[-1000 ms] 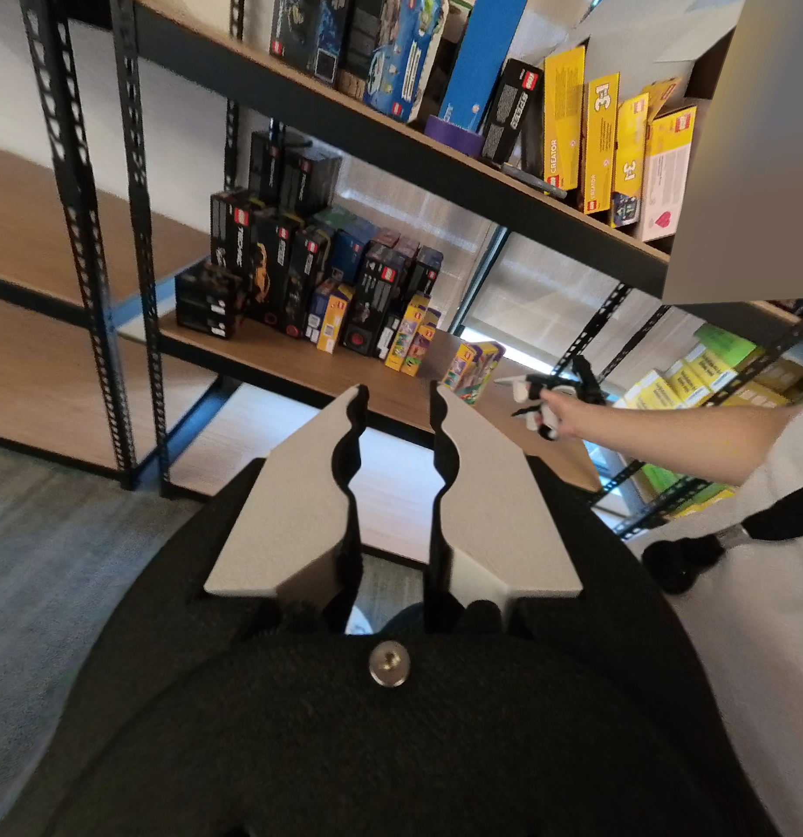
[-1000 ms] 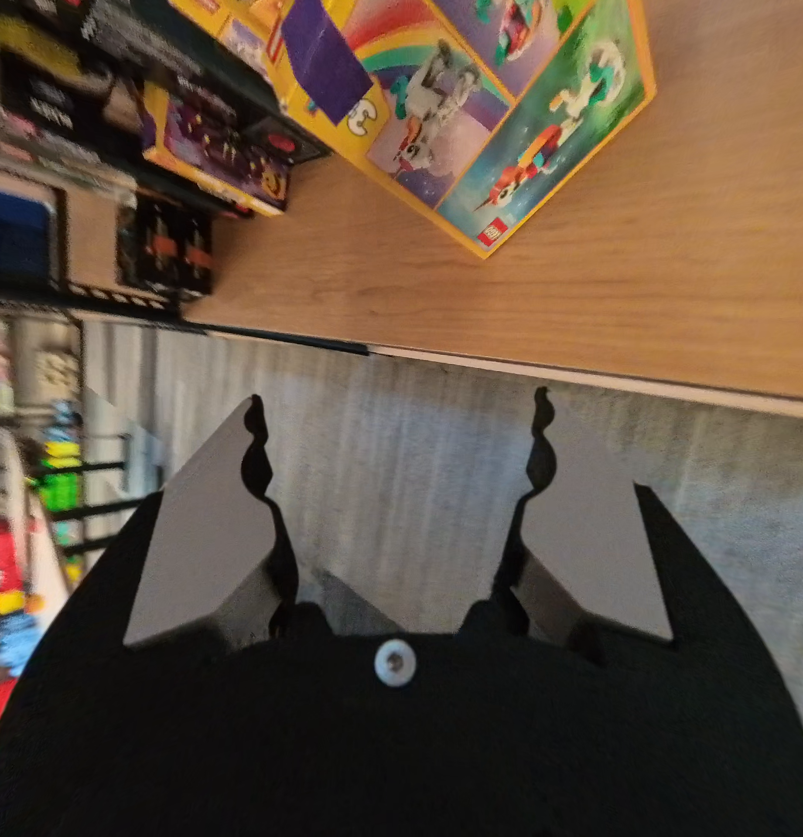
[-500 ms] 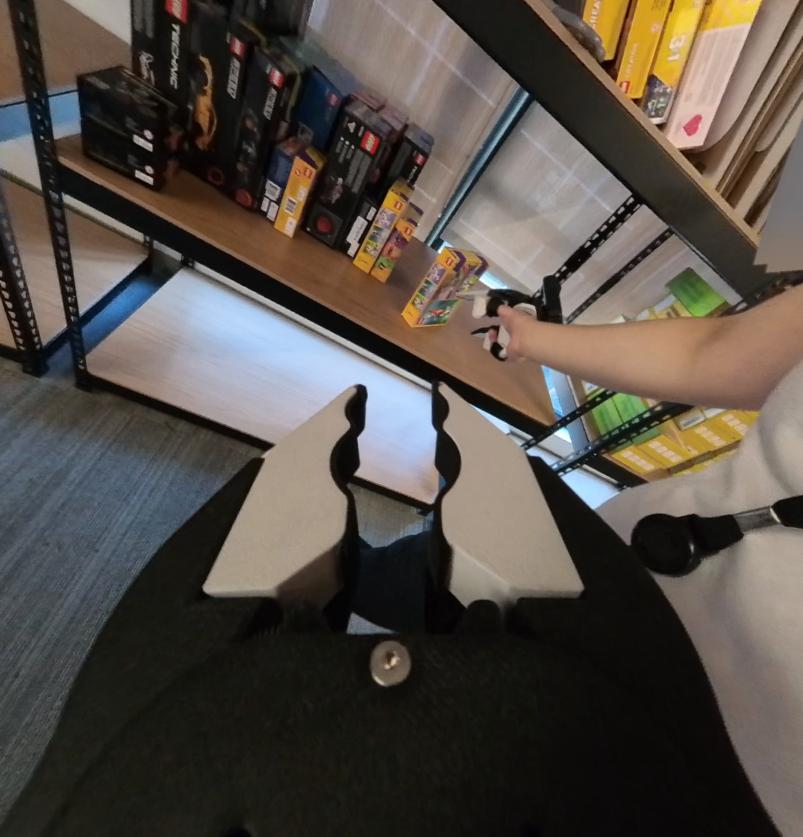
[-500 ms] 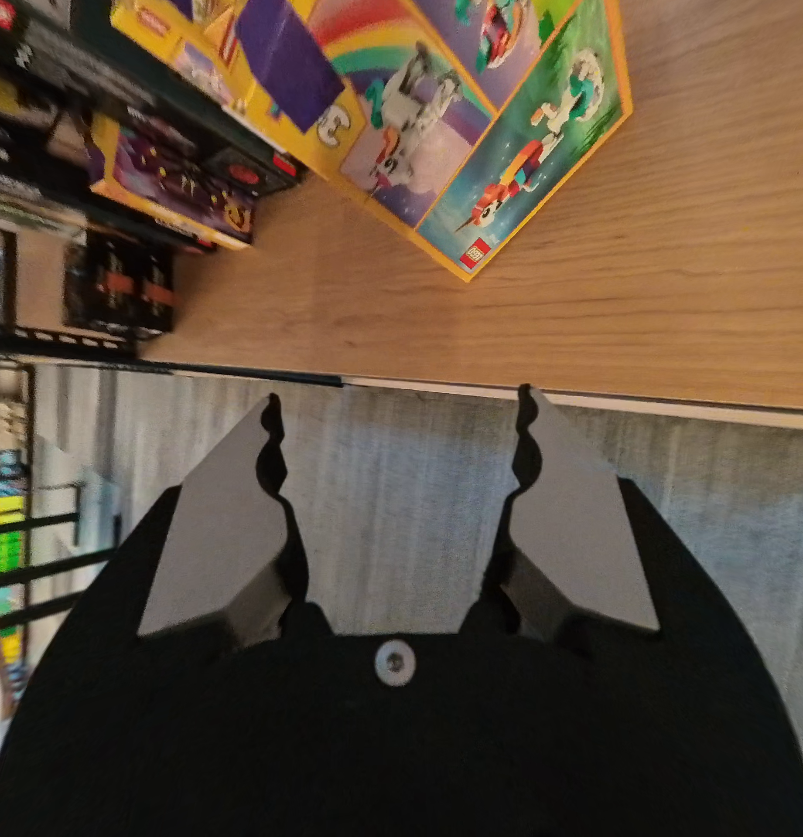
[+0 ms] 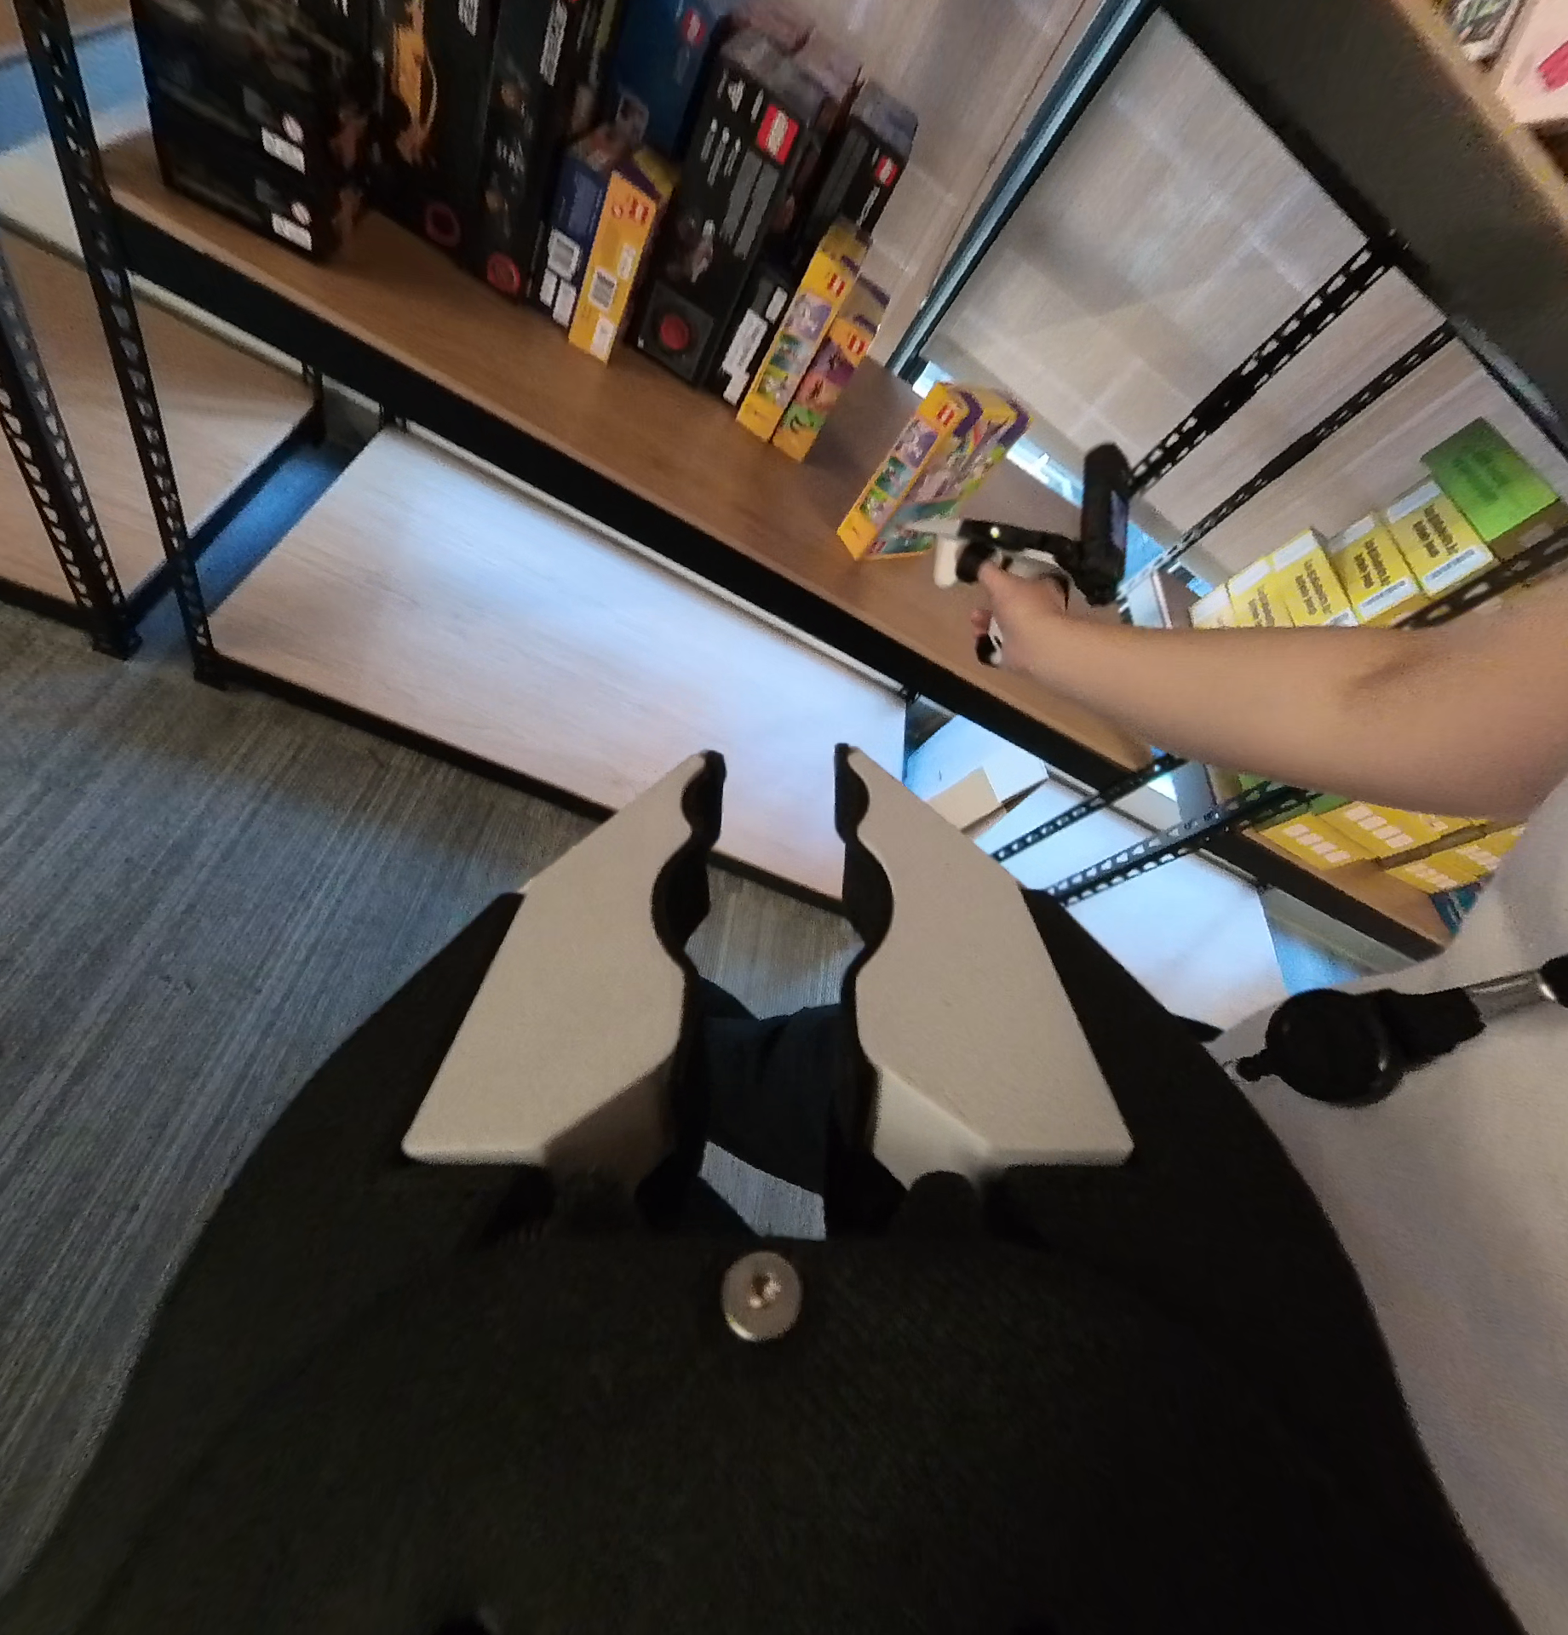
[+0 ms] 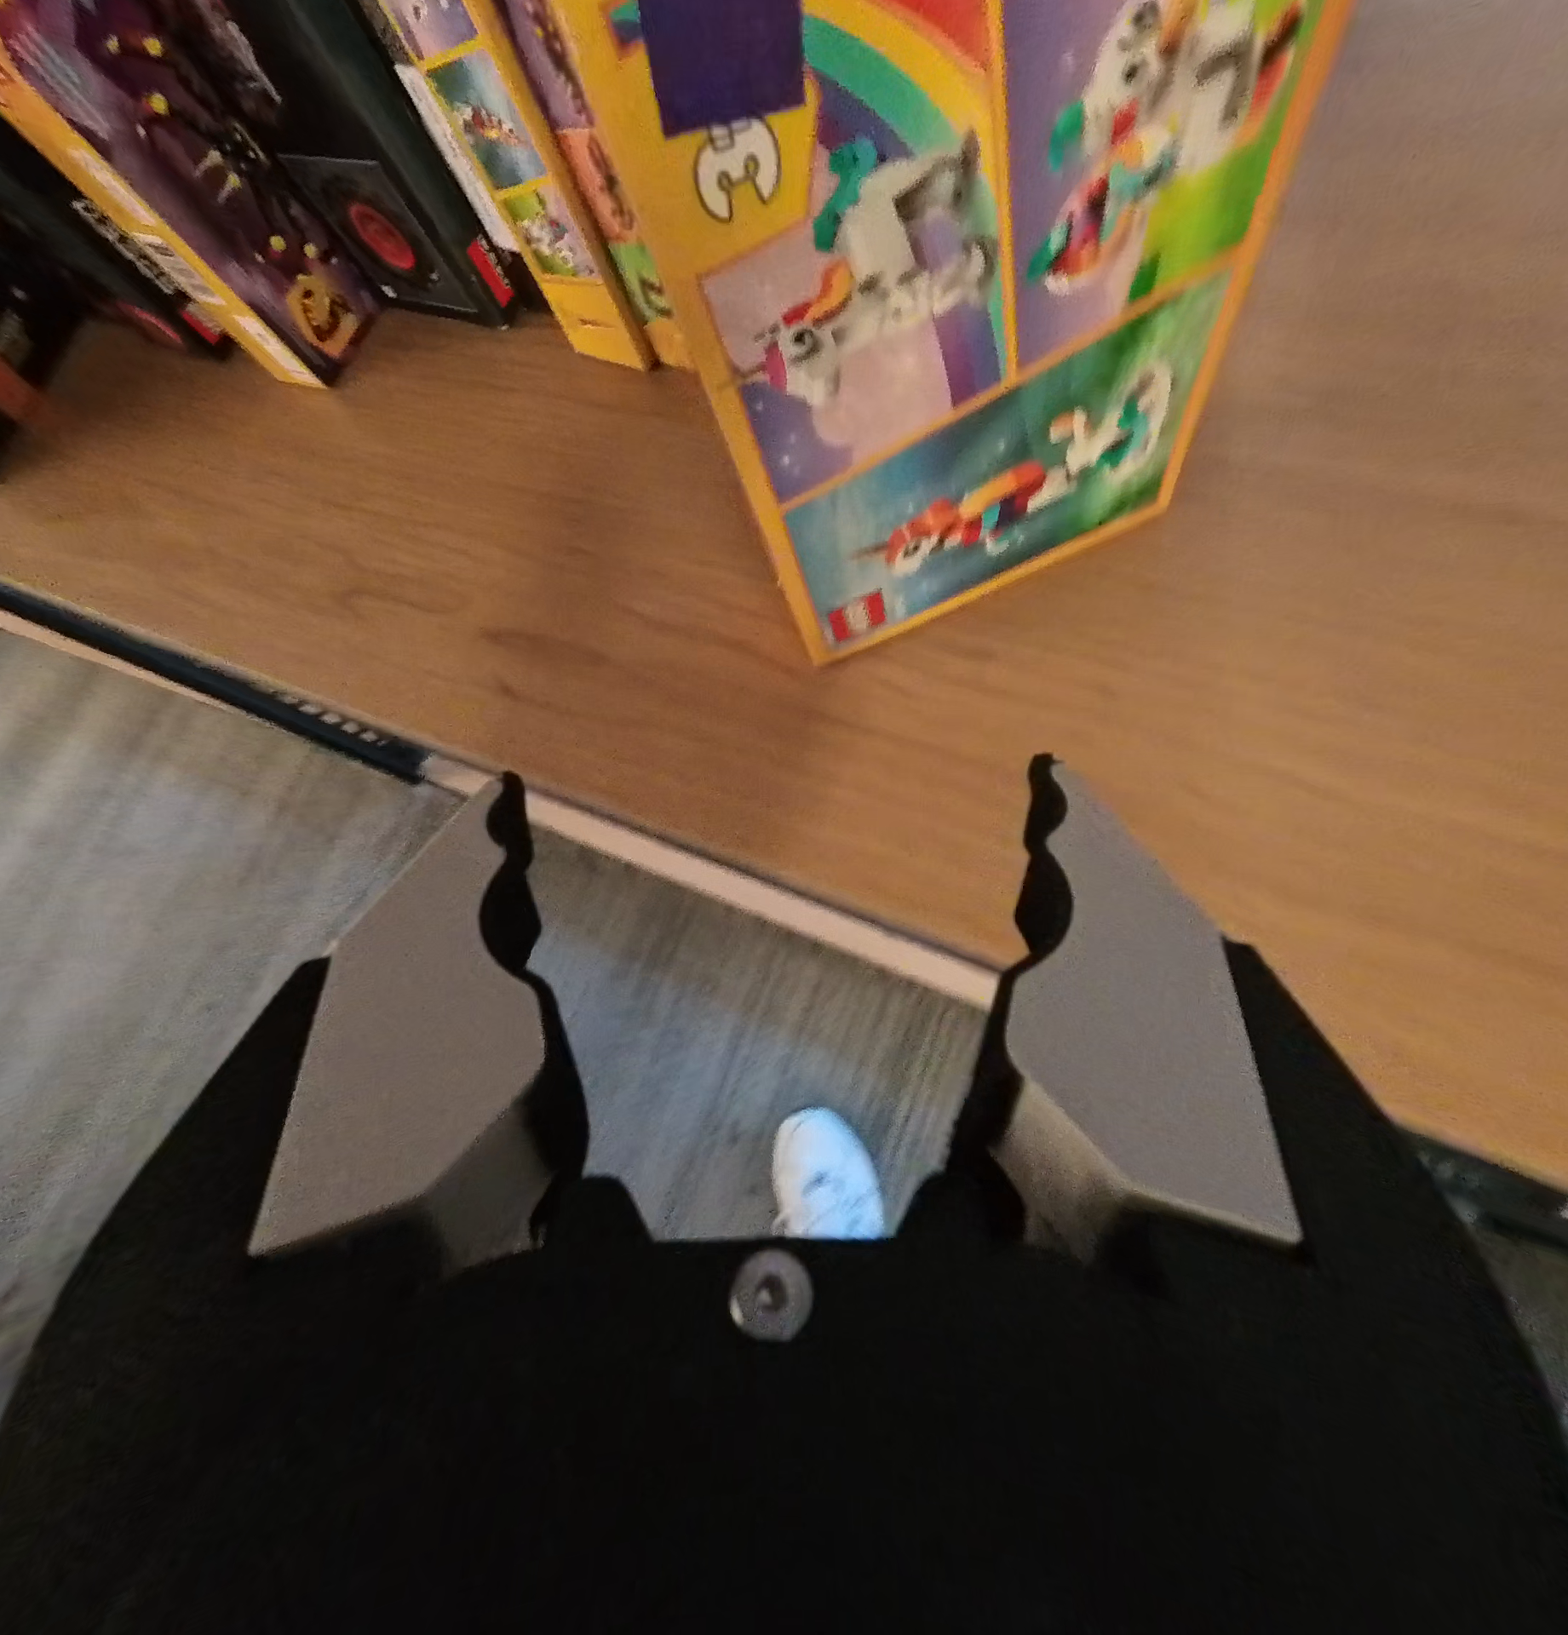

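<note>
Right now my right fingers (image 6: 776,779) are hanging spread wide and empty over the front edge of the shelf (image 6: 408,566). Straight ahead of them the yellow box (image 6: 984,354) is standing upright, well in from that edge, its near corner turned toward me and its long axis running up. My left fingers (image 5: 780,765), narrowly parted and also empty, are hovering over the carpet (image 5: 187,885), much farther from the box.
</note>
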`<act>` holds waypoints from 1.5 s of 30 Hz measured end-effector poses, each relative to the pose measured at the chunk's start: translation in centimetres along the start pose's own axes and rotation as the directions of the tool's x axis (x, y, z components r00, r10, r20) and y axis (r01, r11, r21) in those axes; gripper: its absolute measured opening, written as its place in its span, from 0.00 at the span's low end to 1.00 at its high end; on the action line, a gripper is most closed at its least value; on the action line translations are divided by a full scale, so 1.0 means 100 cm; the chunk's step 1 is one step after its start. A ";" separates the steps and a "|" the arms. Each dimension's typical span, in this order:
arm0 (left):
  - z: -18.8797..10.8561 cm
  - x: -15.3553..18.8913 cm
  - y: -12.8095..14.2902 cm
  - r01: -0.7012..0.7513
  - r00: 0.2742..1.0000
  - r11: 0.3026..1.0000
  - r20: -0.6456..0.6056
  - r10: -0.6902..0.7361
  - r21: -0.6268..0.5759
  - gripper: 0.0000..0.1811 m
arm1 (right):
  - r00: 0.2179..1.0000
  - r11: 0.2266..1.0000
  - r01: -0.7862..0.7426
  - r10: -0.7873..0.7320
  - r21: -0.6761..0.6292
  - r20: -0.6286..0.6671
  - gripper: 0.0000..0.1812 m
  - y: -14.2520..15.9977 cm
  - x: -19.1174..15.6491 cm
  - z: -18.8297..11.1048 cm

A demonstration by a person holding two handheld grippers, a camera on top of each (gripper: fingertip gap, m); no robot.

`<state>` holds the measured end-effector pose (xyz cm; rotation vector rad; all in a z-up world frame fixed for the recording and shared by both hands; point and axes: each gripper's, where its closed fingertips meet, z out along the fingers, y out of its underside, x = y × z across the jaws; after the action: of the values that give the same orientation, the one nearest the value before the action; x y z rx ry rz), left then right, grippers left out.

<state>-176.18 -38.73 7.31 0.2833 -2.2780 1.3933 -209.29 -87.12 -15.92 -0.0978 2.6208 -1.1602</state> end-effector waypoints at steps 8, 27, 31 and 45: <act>0.056 -0.005 0.024 0.040 0.998 0.995 -0.039 -0.043 -0.087 0.11 | 0.983 0.992 -0.032 0.052 0.120 -0.175 0.65 -0.020 0.009 0.077; 0.212 0.002 0.069 0.118 0.935 0.966 -0.301 -0.187 -0.231 0.08 | 0.998 0.952 -0.039 0.050 0.303 -0.028 0.49 -0.066 0.056 0.140; 0.238 -0.002 0.085 0.098 0.930 0.961 -0.319 -0.181 -0.260 0.08 | 1.000 0.955 -0.019 0.014 0.296 0.020 0.49 -0.085 0.071 0.158; 0.337 -0.019 0.084 0.109 0.922 0.968 -0.341 -0.185 -0.228 0.07 | 0.976 0.974 0.142 -0.167 0.175 0.140 0.48 -0.180 0.089 0.279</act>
<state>-186.93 -64.63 -13.31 0.1173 -2.0259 1.0263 -211.04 -120.79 -22.53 -0.3506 2.4086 -1.3576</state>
